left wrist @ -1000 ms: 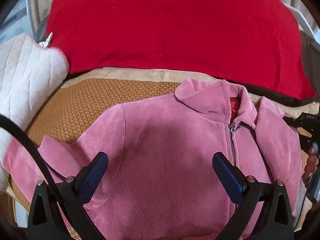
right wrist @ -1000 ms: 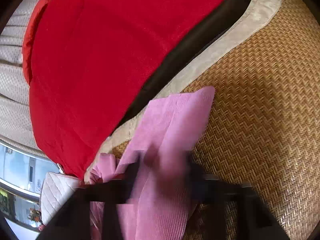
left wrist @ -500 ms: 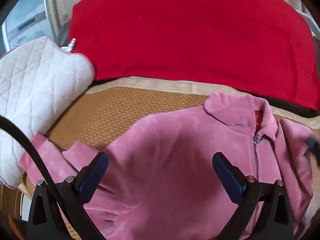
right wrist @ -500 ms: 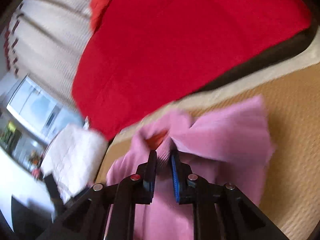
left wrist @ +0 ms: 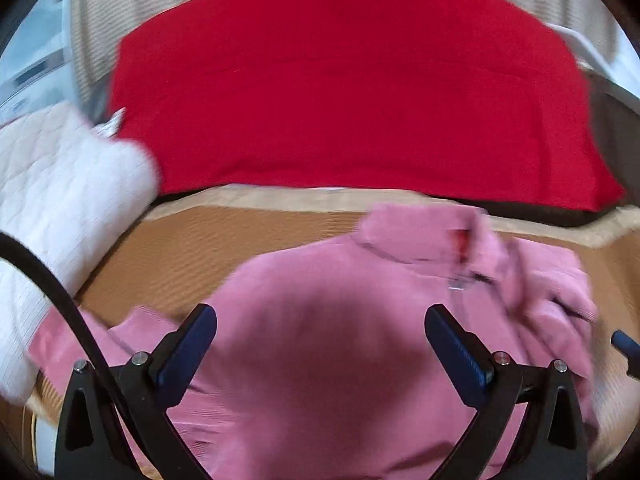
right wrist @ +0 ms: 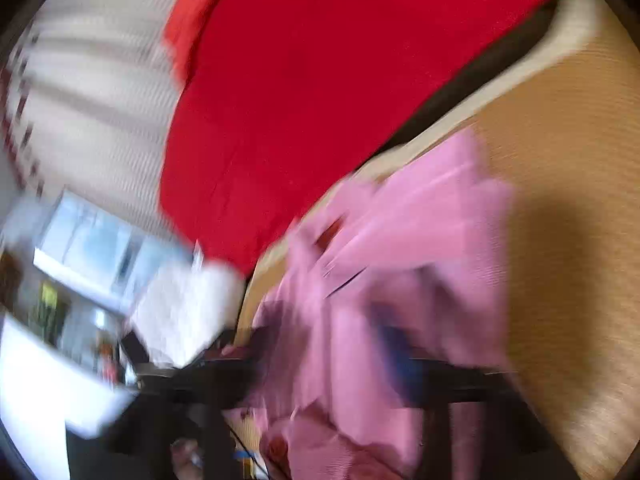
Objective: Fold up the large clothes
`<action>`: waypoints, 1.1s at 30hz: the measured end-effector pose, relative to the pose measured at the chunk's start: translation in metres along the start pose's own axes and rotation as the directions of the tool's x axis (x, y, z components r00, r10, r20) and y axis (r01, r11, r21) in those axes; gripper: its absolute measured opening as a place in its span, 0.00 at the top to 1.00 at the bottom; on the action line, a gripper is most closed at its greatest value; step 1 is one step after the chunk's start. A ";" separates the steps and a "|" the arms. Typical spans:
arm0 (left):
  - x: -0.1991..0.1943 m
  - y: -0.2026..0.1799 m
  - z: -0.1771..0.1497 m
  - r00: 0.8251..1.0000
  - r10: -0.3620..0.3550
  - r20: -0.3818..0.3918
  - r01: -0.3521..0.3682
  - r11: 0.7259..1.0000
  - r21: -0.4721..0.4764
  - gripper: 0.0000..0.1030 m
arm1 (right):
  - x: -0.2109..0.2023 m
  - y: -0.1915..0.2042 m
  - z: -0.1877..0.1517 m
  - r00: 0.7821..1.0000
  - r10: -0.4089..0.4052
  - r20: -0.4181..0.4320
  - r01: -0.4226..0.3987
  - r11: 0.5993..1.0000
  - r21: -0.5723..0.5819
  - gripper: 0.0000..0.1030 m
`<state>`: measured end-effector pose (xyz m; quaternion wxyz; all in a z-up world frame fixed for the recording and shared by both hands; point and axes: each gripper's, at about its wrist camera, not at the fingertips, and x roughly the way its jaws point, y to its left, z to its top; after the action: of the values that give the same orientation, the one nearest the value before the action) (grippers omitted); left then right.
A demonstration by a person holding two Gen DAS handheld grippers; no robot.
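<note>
A pink corduroy zip jacket (left wrist: 340, 280) lies front up on the woven mat (left wrist: 200, 248), collar toward the back. My left gripper (left wrist: 320, 320) hovers open over its chest with nothing between the blue pads. In the right wrist view, heavily blurred, the jacket (right wrist: 420, 240) shows its right sleeve folded across the front. My right gripper (right wrist: 328, 352) is over that fold, its jaws opening wide, with loose pink cloth lying between them and no grip visible. One blue fingertip (left wrist: 624, 344) of the right gripper shows at the right edge of the left wrist view.
A large red blanket (left wrist: 340, 100) lies along the back behind the mat's pale border. A white quilted pillow (left wrist: 60, 200) sits at the left, touching the jacket's left sleeve. Bare mat (right wrist: 560, 160) stretches to the right of the jacket.
My right gripper was shut on the pink sleeve near the collar; its jaws now stand wide and the sleeve lies on the jacket. The left gripper rose slightly and stayed open.
</note>
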<state>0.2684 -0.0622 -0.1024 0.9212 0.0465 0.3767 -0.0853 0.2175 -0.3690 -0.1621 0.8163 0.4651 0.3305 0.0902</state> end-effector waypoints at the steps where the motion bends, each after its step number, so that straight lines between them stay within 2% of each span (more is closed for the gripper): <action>1: -0.004 -0.009 0.000 1.000 -0.021 0.009 0.021 1.000 0.020 0.00 | -0.012 -0.007 0.004 0.998 0.003 0.061 -0.005 1.000 0.030 0.00; 2: -0.007 -0.021 0.000 0.999 -0.045 0.013 0.044 0.998 0.044 0.00 | -0.019 -0.012 0.008 0.993 0.028 0.118 -0.033 0.998 0.045 0.00; 6: -0.005 -0.082 0.005 0.996 -0.082 -0.023 0.085 0.977 0.197 0.00 | -0.009 -0.025 0.020 0.994 0.053 0.096 -0.060 0.995 0.076 0.02; 7: -0.001 -0.097 0.008 0.995 -0.086 -0.040 0.093 0.968 0.231 0.00 | -0.021 -0.036 0.025 0.993 0.061 0.096 -0.071 0.993 0.096 0.04; 11: 0.027 -0.148 0.017 0.988 -0.093 -0.125 0.131 0.932 0.339 0.00 | -0.034 -0.065 0.042 0.991 0.086 0.103 -0.104 0.978 0.183 0.14; 13: 0.050 -0.169 0.020 0.974 -0.088 -0.207 0.165 0.905 0.392 0.00 | -0.038 -0.074 0.046 0.990 0.090 0.109 -0.111 0.973 0.202 0.15; 16: 0.072 -0.193 0.018 0.957 -0.071 -0.283 0.197 0.871 0.449 0.00 | -0.048 -0.078 0.047 0.988 0.091 0.123 -0.116 0.970 0.212 0.15; 20: 0.078 -0.213 0.019 0.952 -0.085 -0.294 0.222 0.851 0.475 0.02 | -0.059 -0.080 0.054 0.988 0.078 0.136 -0.106 0.973 0.206 0.15; 21: 0.081 -0.217 0.021 0.953 -0.082 -0.292 0.220 0.851 0.478 0.10 | -0.061 -0.081 0.056 0.988 0.075 0.139 -0.102 0.974 0.203 0.15; 22: 0.083 -0.220 0.022 0.950 -0.086 -0.299 0.226 0.851 0.474 0.26 | -0.061 -0.081 0.057 0.988 0.071 0.140 -0.098 0.975 0.198 0.15; 23: 0.086 -0.222 0.024 0.945 -0.091 -0.314 0.239 0.849 0.471 0.37 | -0.061 -0.080 0.058 0.988 0.068 0.140 -0.095 0.977 0.193 0.17; 24: 0.090 -0.226 0.025 0.938 -0.090 -0.334 0.248 0.848 0.468 0.57 | -0.060 -0.080 0.058 0.989 0.064 0.136 -0.089 0.978 0.188 0.18; 25: 0.098 -0.225 0.028 0.936 -0.079 -0.342 0.244 0.849 0.469 0.69 | -0.058 -0.080 0.059 0.989 0.064 0.131 -0.088 0.979 0.185 0.19; 26: 0.101 -0.226 0.030 0.937 -0.071 -0.343 0.236 0.852 0.468 0.74 | -0.056 -0.079 0.059 0.990 0.066 0.127 -0.089 0.979 0.183 0.22; 27: 0.102 -0.224 0.032 0.939 -0.066 -0.338 0.226 0.857 0.462 0.87 | -0.055 -0.079 0.059 0.990 0.069 0.121 -0.090 0.980 0.179 0.24; 29: 0.097 -0.211 0.038 0.941 -0.095 -0.326 0.236 0.874 0.425 0.91 | -0.053 -0.077 0.059 0.991 0.064 0.116 -0.083 0.982 0.170 0.24; 31: 0.082 -0.188 0.048 0.942 -0.167 -0.292 0.268 0.897 0.352 0.92 | -0.051 -0.074 0.059 0.992 0.048 0.115 -0.066 0.986 0.154 0.25; 33: 0.070 -0.166 0.056 0.949 -0.179 -0.260 0.257 0.916 0.309 0.92 | -0.048 -0.069 0.058 0.993 0.038 0.111 -0.052 0.990 0.135 0.25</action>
<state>0.3243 -0.2420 -0.1148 0.8349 0.1712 0.4617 -0.2459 0.2060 -0.4695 -0.1770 0.7967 0.5317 0.2809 0.0605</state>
